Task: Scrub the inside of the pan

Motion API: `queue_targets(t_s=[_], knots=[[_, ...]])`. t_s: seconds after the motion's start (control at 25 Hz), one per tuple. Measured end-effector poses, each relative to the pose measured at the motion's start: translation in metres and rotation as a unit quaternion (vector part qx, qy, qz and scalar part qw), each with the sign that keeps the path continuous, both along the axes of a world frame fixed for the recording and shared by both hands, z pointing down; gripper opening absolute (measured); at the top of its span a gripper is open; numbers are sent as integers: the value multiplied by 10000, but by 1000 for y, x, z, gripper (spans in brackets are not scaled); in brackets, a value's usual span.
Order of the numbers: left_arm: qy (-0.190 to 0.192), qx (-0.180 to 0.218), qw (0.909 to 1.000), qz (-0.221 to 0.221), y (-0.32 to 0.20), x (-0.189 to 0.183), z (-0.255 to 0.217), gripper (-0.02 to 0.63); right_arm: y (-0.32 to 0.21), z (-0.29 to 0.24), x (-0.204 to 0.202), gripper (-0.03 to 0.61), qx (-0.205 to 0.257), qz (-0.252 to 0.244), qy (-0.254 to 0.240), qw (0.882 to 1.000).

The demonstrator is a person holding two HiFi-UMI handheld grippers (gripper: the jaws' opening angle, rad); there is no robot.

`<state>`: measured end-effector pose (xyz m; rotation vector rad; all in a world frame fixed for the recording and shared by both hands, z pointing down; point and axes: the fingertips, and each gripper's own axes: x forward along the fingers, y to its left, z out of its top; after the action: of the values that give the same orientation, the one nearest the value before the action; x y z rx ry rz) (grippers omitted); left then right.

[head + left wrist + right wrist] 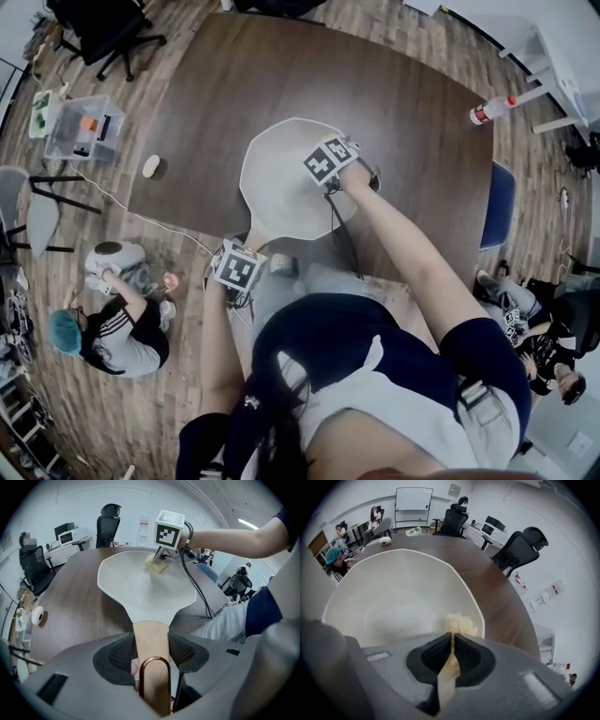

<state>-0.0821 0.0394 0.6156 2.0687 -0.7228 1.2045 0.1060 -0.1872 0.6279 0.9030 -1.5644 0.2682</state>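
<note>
Tally of the workspace: mostly ones and twos.

One cream-white, angular-rimmed pan (281,178) with one pale wooden handle (151,629); one pale yellow fibrous scrubbing pad (460,623); two grey handheld grippers, the left gripper (151,654) and the right gripper (452,648); two white marker cubes with black squares, one left cube (236,267) and one right cube (330,159); one dark brown oval wooden table (412,122); one white tape roll (150,166); one clear plastic bottle with a red cap (490,110); one clear plastic storage box (82,127); two black high-backed office chairs, a far chair (454,520) and a near chair (520,545); one blue chair (497,206); one whiteboard (412,498); two people seated on the floor, a teal-capped person (112,328) and a person at the right edge (544,347).
</note>
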Motion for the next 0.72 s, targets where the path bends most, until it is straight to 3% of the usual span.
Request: queue_targets(t_s=[0.2,0.4,0.72], knots=[[30,4,10000,-45,0,1,-1,225,14,7,6,18,-599,-374,400,9967],[85,12,9999,-125,0,4,-2,224,37,15,16,18,-1369,-710,809,9847],[88,112,9997,-199,-1,3,-1,225,65,21,24,18,-2158,-584,684,9723]])
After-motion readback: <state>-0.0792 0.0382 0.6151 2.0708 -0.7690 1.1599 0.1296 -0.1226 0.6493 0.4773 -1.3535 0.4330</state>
